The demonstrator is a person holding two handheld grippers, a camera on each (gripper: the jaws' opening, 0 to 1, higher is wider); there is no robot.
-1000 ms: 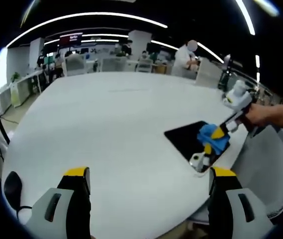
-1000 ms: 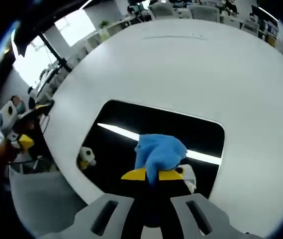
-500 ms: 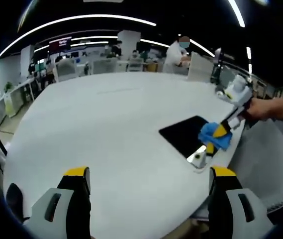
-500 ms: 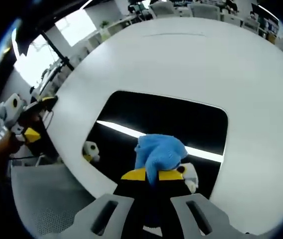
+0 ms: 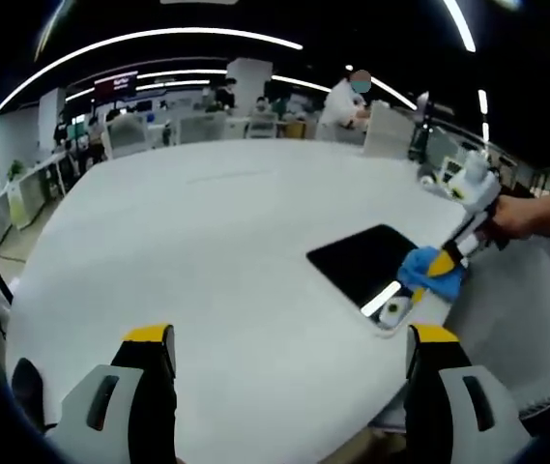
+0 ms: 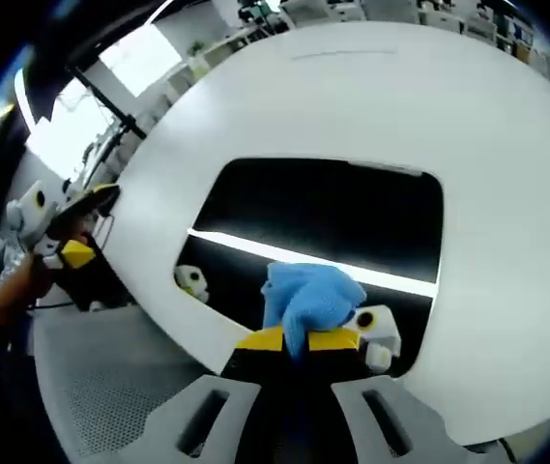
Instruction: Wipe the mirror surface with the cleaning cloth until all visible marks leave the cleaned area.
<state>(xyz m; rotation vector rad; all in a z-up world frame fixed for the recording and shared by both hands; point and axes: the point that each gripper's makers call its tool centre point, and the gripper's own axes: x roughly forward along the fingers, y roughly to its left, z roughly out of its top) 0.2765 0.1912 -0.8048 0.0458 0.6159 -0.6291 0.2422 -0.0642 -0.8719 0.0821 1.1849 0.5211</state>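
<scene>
Now pressing blue cloth (image 6: 309, 299) onto mirror (image 6: 332, 208), right hand-held gripper (image 6: 299, 340) clamped on it; left hand-held gripper (image 5: 289, 338) spread wide.

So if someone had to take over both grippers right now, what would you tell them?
Right gripper: shut on the blue cloth, pressed to the mirror near its edge closest to you.
Left gripper: open, holding nothing, above the white table.
Done: wiping is under way. I cannot make out marks on the dark glass, which reflects a ceiling light.
Left: wipe the rest, then check it.
</scene>
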